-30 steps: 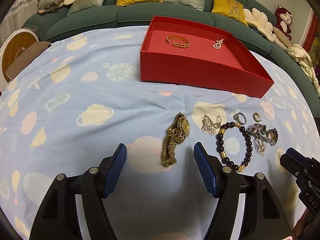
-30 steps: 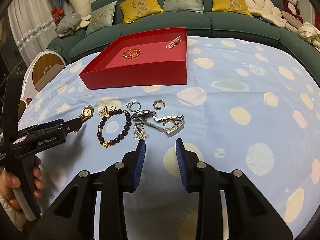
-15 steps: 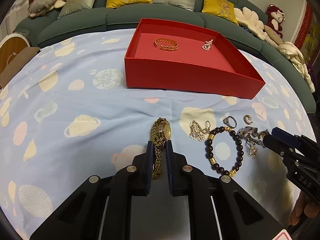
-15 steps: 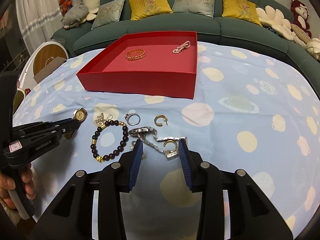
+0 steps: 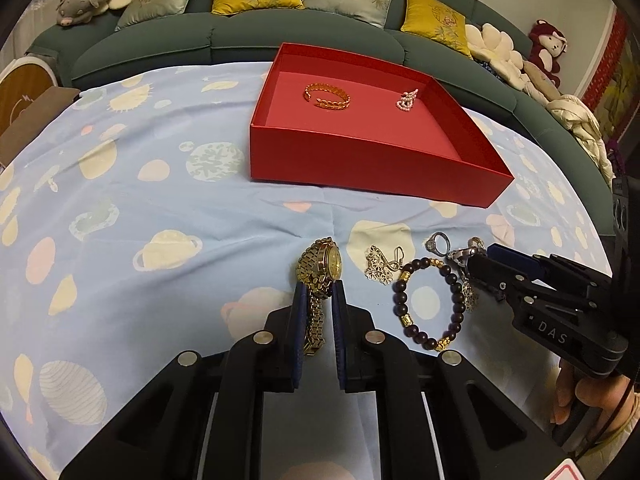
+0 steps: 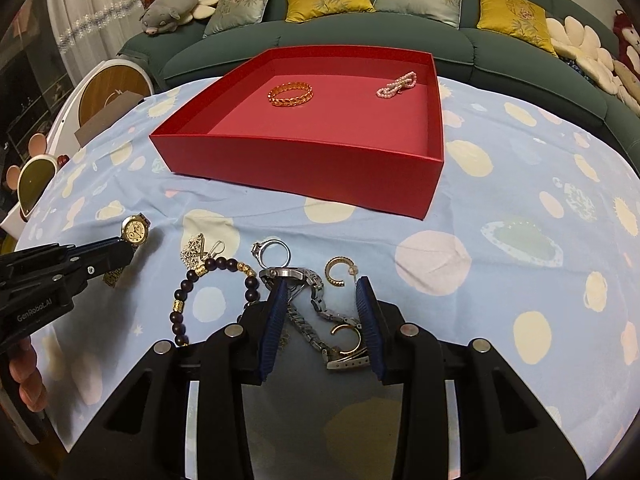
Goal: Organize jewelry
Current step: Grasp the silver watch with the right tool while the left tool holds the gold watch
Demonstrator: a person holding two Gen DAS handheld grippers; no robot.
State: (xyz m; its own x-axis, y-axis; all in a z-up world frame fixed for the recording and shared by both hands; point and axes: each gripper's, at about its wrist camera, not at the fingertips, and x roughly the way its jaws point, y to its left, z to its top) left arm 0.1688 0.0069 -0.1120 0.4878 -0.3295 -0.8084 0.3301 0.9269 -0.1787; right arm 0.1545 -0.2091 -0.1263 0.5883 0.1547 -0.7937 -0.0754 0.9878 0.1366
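My left gripper (image 5: 319, 292) is shut on the strap of a gold watch (image 5: 325, 264), whose dial lies just beyond the fingertips on the cloth. My right gripper (image 6: 323, 288) is open, its fingers straddling a silver watch (image 6: 308, 304) and a gold hoop earring (image 6: 346, 332). A dark bead bracelet (image 5: 432, 304), a silver ring (image 6: 272, 250), a filigree earring (image 5: 378, 266) and another gold hoop (image 6: 340, 272) lie between them. The red box (image 5: 372, 160) behind holds a gold bangle (image 5: 328, 96) and a pearl piece (image 5: 406, 100).
The table wears a blue planet-print cloth (image 5: 160, 200). A green sofa (image 5: 240, 36) with cushions and plush toys curves behind the box. A round white stool (image 6: 108, 92) stands at the left. The right gripper's body (image 5: 560, 304) shows in the left wrist view.
The left gripper closed on the gold watch strap and has held it. The right gripper moved forward and opened wider around the silver watch.
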